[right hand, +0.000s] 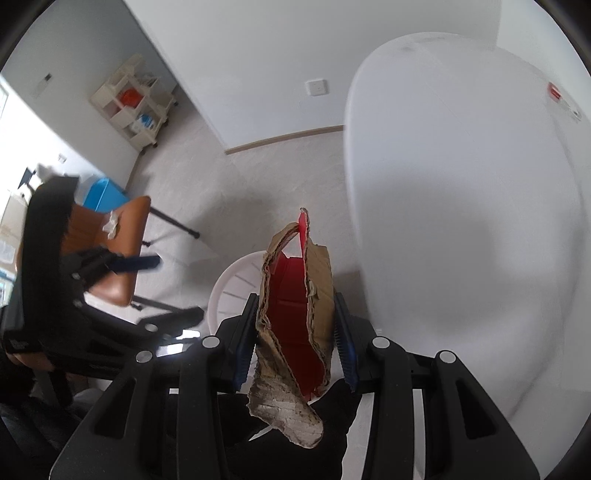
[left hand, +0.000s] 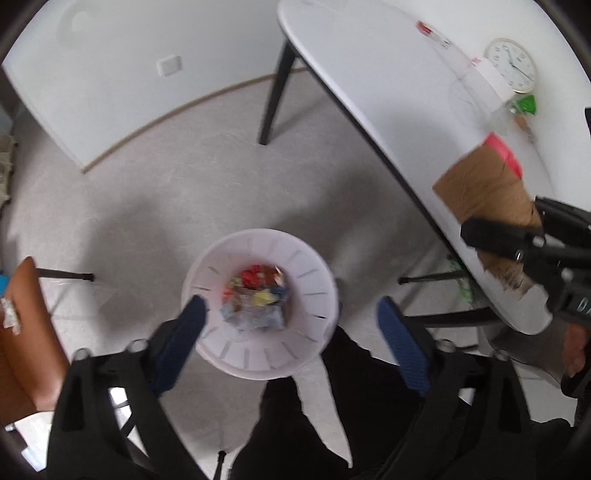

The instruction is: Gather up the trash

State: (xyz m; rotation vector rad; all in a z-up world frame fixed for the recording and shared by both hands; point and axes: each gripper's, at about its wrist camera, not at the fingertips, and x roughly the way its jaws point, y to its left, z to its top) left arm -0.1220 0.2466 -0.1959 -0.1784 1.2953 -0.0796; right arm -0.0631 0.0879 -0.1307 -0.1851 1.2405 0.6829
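Two grippers are in view. Right gripper (right hand: 295,332): jaws clenched on a torn piece of corrugated cardboard (right hand: 295,295), brown outside and red inside, folded into a V. Both blue pads (right hand: 243,347) press its outer faces. The cardboard rises upright between the fingers, and a ragged grey-brown flap hangs below the pads toward the camera. In the left wrist view, the same cardboard (left hand: 480,188) projects from the right gripper (left hand: 517,236) over the near edge of the white table (left hand: 369,74).

Left gripper (left hand: 291,328): jaws released, spread wide, nothing between the blue fingers (left hand: 184,332). It points down at a white slotted waste bin (left hand: 314,295) on the floor, and the bin appears between the fingers. The bin holds crumpled wrappers (left hand: 258,299) in red, yellow and blue-grey. In the right wrist view, the bin rim (right hand: 229,288) shows just behind the held cardboard, and the left gripper (right hand: 147,284) is at left, blurred.

Surroundings:
- On the table: a round clock (left hand: 511,64), a green wrapper (left hand: 524,105), a clear plastic item with a white label (left hand: 491,85), blurred, and a small red-and-white item (left hand: 432,33) near the far edge.
- Left of the bin: a brown chair (left hand: 26,332) with a crumpled white scrap (left hand: 9,317) on its seat.
- By the far wall: a cream shelf cart (right hand: 133,103) and a blue container (right hand: 103,195).
- The person's dark trousers (left hand: 332,406) fill the lower frame.
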